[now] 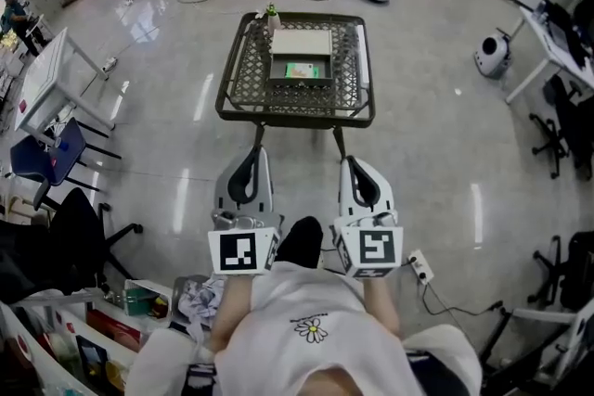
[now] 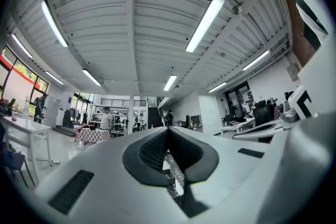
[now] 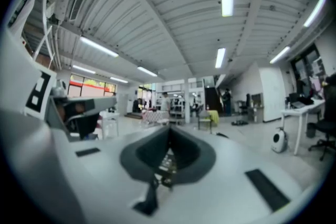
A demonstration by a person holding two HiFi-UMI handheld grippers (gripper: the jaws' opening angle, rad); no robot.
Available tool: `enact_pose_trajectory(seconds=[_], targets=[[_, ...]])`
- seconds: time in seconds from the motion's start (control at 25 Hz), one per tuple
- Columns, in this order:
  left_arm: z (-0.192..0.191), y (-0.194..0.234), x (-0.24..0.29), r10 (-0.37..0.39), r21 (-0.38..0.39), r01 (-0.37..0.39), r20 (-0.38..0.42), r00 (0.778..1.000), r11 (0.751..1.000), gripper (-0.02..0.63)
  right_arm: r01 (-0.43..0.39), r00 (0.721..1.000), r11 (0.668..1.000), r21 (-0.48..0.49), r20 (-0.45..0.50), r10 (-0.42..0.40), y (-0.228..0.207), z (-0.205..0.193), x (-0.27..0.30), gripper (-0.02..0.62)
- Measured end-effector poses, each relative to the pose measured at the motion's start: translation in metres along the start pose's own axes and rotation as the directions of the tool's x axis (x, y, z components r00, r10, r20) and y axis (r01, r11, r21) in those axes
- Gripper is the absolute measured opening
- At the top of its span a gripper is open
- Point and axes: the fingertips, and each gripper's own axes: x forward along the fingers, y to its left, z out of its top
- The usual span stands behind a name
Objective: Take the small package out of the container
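1 container (image 1: 299,82), 1 small package (image 1: 300,70), 1 table (image 1: 246,81)

Ahead of L gripper (image 1: 251,164) & R gripper (image 1: 360,170): short strip of bare floor, then table (image 1: 295,114) w/ raised rim across the way. Space above tabletop is free. Container (image 1: 299,81) is open on top, walls all round. Left of L gripper: black chair (image 1: 70,232) + clutter, tight. Right of R gripper: power strip (image 1: 419,266) on floor, otherwise open.
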Motion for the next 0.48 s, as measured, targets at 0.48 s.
enact_pose_trajectory(seconds=[0.48], targets=[[0.002, 0.027, 0.071, -0.019, 0.025, 0.017, 0.095, 0.995, 1.0, 0.023, -0.026, 0.996, 0.998, -0.053, 0.089, 0.031, -0.017, 0.031, 0.06, 0.031]])
